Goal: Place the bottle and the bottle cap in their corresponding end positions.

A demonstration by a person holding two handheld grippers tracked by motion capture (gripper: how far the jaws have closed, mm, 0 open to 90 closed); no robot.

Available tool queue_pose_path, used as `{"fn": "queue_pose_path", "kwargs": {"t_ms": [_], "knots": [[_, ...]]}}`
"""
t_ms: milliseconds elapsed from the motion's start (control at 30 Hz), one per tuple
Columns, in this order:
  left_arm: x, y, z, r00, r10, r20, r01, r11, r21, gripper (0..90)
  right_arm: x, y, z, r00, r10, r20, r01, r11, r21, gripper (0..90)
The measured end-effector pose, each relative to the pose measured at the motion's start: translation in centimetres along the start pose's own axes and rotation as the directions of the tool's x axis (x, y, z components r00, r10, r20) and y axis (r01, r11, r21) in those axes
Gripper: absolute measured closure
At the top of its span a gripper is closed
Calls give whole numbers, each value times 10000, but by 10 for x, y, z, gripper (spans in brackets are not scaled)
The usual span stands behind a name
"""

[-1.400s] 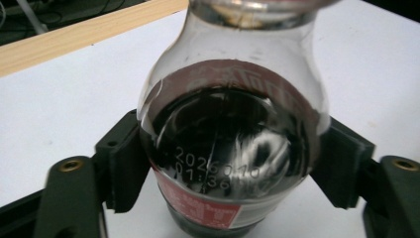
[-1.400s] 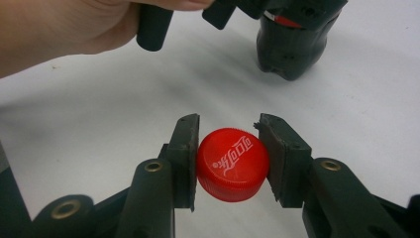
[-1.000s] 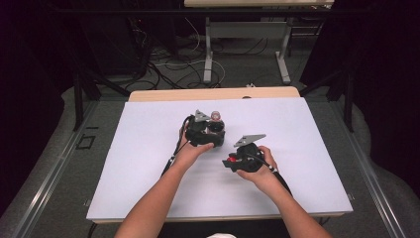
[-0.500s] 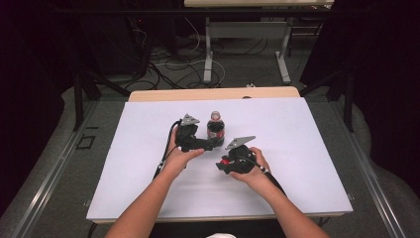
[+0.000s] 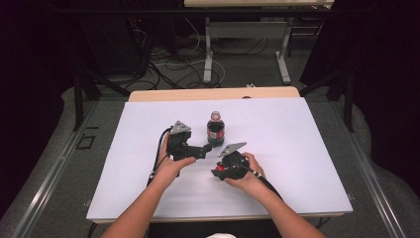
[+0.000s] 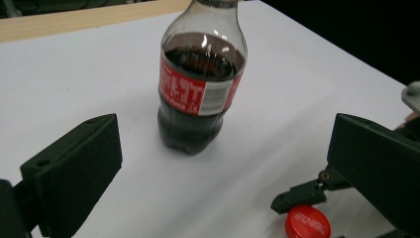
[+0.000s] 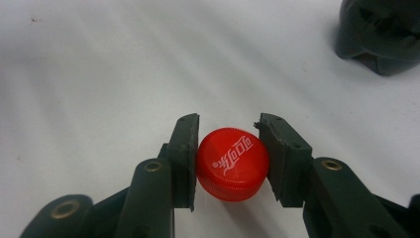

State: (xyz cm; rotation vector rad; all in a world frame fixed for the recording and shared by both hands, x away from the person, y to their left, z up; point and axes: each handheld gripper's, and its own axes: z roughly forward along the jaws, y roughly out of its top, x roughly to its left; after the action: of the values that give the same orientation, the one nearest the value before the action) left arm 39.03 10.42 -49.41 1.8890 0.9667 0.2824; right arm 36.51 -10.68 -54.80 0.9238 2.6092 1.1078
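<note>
high view: i hold my left gripper (image 5: 207, 150) low on the table (image 5: 307, 148), jaws just spread wide and off the cola bottle (image 5: 215, 129), which stands upright mid-sheet, open white all around. my right gripper (image 7: 228, 163), lower than before, pinches the red cap (image 7: 233, 163).

White surface (image 5: 297, 148) with a bare wooden strip along its far edge, and standing upright on it, around the middle, a cola bottle (image 5: 215, 130), uncapped, dark drink inside, red label, nothing else resting directly on the sheet
</note>
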Motion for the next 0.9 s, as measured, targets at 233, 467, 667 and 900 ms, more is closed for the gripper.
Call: {"fn": "queue_pose_path", "kwargs": {"t_ms": [233, 467, 667, 900], "knots": [[1, -18, -13, 10000, -54, -19, 54, 10000, -10, 7, 2, -3, 6, 9999, 108, -89, -106, 9996, 248, 606], [4, -35, -25, 9998, -178, 19, 178, 9998, -83, 7, 3, -5, 9, 10000, -29, 46, 28, 10000, 73, 605], [6, -42, -28, 9990, -442, 32, 442, 9990, -82, 7, 3, -5, 11, 9999, -143, 55, 143, 9998, -106, 562], [8, -45, -29, 9989, -453, -68, 453, 9989, -95, 7, 1, -5, 11, 9995, -310, -110, 307, 9992, -257, 474]]}}
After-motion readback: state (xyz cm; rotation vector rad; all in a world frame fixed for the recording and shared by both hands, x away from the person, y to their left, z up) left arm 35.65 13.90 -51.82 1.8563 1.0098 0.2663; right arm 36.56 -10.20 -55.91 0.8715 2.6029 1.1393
